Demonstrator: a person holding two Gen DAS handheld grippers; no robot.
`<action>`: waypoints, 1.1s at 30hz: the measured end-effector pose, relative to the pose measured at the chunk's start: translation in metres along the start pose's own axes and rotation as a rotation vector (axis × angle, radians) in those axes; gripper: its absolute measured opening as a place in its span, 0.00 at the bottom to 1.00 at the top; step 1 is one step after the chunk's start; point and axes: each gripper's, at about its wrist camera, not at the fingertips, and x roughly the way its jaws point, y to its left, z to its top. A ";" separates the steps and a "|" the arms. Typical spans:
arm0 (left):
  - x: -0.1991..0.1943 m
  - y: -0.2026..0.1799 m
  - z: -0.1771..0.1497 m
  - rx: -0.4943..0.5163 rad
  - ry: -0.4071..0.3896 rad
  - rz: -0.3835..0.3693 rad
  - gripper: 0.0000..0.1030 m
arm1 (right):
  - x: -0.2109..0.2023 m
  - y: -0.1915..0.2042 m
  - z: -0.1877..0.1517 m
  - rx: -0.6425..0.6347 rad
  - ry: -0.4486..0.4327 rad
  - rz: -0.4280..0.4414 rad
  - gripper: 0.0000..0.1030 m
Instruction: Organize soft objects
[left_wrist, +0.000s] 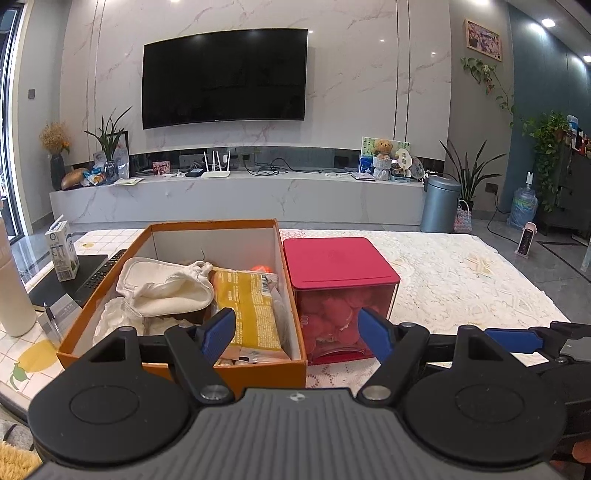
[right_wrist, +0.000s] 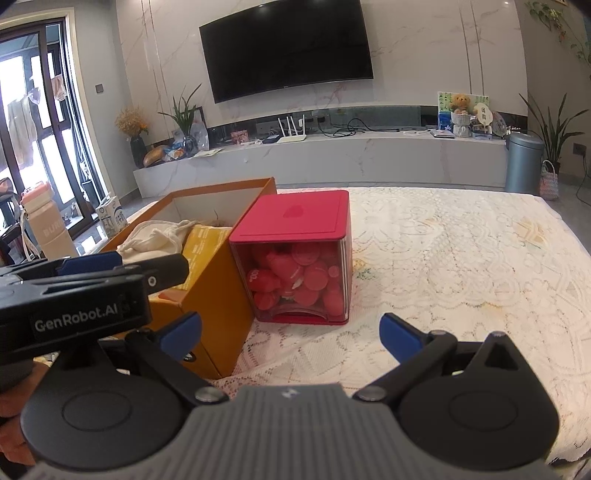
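Since the cream cloth pouch (left_wrist: 166, 288) lies in the orange box (left_wrist: 110, 306) ahead-left, the left gripper (left_wrist: 297, 334) (jaws apart, empty) sits nearer vs. the right gripper (right_wrist: 291, 334), also spread.

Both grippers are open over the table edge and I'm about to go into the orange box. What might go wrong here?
The left gripper and right gripper sit close together, so they may collide. The red container touches the orange box and could get shoved. The cream cloth overlaps the yellow packet, so one grab may lift both.
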 end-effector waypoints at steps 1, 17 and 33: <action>0.000 0.000 0.000 0.000 0.002 0.000 0.86 | 0.000 0.000 0.000 -0.001 0.000 -0.001 0.97; 0.002 0.001 -0.001 -0.004 0.009 -0.001 0.86 | 0.001 0.001 -0.001 -0.005 0.004 -0.006 0.97; 0.003 0.003 -0.001 -0.013 0.024 -0.010 0.86 | 0.002 0.002 -0.001 -0.006 0.007 -0.006 0.97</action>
